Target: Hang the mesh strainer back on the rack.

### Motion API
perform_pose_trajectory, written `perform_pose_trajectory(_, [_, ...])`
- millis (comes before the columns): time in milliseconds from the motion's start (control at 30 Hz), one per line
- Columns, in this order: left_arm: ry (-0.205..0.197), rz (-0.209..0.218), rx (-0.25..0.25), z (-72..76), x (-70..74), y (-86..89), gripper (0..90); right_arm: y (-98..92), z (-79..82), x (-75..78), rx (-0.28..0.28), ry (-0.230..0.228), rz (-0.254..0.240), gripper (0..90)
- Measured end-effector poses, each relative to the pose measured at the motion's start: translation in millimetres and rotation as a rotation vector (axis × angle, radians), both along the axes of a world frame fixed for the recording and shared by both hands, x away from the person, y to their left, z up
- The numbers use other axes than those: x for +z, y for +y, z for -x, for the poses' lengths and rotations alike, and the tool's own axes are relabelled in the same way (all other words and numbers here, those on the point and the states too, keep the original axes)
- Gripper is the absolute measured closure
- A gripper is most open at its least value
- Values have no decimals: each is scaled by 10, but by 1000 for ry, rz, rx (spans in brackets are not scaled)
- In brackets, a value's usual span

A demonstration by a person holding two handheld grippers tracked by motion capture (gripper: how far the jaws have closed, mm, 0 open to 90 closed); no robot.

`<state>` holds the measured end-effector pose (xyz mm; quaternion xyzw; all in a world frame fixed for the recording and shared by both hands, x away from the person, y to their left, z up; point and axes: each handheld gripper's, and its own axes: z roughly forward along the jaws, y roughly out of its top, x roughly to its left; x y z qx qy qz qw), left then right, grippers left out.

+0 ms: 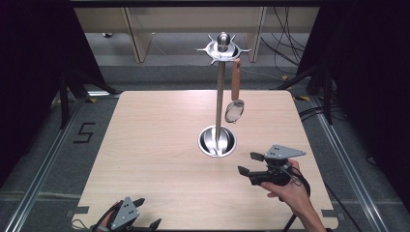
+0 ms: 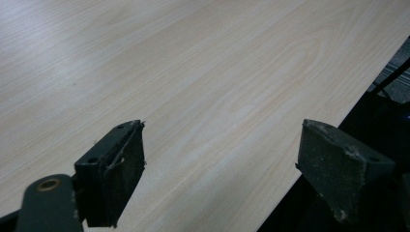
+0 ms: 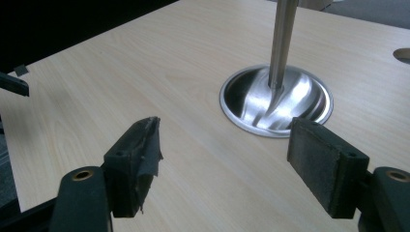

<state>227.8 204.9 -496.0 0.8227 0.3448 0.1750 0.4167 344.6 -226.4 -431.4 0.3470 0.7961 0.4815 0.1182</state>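
Steel utensil stand (image 1: 220,87) upright, centre-right of wooden table (image 1: 145,159): round dished base, slim pole, spoked hook crown with ball top. Small mesh strainer (image 1: 234,110), wooden handle, hangs from hook right of pole. Right gripper (image 1: 250,163) just right of base, jaws apart, empty. Left gripper (image 1: 147,212) well left of stand at near table edge, jaws apart, empty.

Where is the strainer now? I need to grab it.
In the high view, the strainer hangs from the metal stand's top hook ring, right of the pole, above the table's far half.
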Motion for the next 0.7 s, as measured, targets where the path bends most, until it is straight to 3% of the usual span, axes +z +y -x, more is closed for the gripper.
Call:
perform_pose_trajectory(167, [0, -1, -2, -1, 1, 2, 163, -1, 42, -83, -6, 32, 2, 285])
perform_pose_trajectory(300, [-1, -1, -2, 0, -1, -1, 163, -12, 52, -160, -9, 15, 16, 282])
perform_pose_trajectory(367, [18, 16, 14, 11, -9, -13, 164, -13, 81, -183, -10, 57, 26, 280])
perform_pose_trajectory(433, [17, 5, 12, 8, -8, -8, 163, -30, 70, -215, 6, 31, 42, 279])
perform_pose_trajectory(567, [21, 5, 13, 13, -5, -9, 163, -23, 114, -251, 7, 50, 58, 274])
perform_pose_trajectory(633, [21, 10, 12, 12, -8, -13, 163, -29, 115, -269, 11, 29, 58, 273])
perform_pose_trajectory(700, [19, 10, 14, 14, -9, -14, 163, -27, 144, -275, 3, 50, 56, 272])
